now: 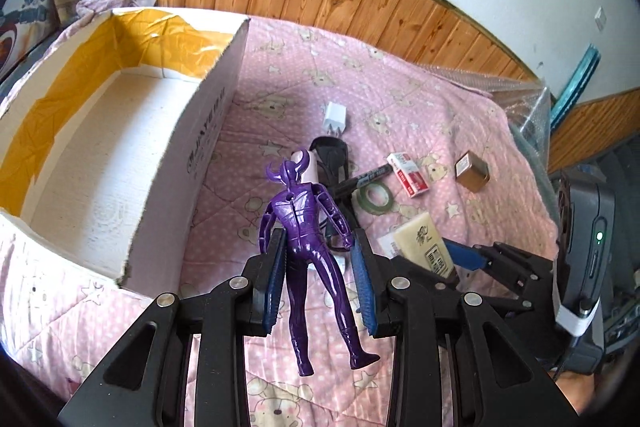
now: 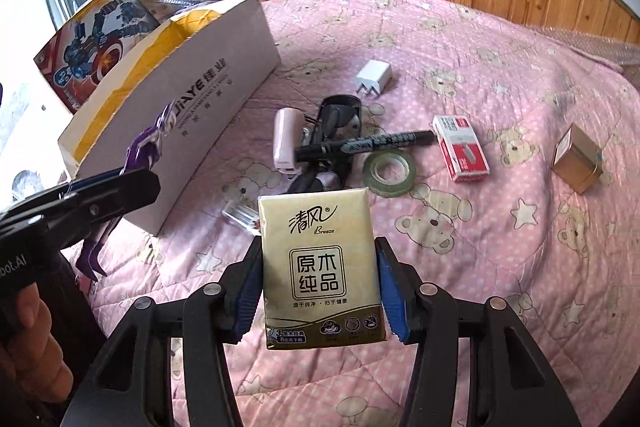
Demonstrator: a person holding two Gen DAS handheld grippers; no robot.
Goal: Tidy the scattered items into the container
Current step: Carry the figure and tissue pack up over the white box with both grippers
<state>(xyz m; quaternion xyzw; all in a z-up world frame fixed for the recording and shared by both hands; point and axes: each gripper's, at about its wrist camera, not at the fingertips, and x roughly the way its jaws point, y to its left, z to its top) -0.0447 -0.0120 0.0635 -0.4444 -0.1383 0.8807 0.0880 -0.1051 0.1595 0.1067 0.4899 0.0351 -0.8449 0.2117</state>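
Observation:
My left gripper [image 1: 318, 251] is shut on a purple toy figure [image 1: 306, 227] at its waist, held above the pink quilt just right of the open white cardboard box [image 1: 192, 131]. My right gripper [image 2: 318, 259] is shut on a beige tissue pack [image 2: 320, 267], lifted over the quilt. In the right wrist view the left gripper [image 2: 120, 179] with the figure [image 2: 148, 143] is at the left, beside the box [image 2: 208, 95]. The tissue pack also shows in the left wrist view [image 1: 426, 243].
Scattered on the quilt: white charger [image 2: 374, 77], pink cylinder [image 2: 286, 139], black glasses case [image 2: 338, 115], black marker [image 2: 368, 143], tape roll [image 2: 390, 171], red-white staple box [image 2: 460, 147], tan box [image 2: 578, 159]. A toy package [image 2: 96, 43] stands behind the cardboard box.

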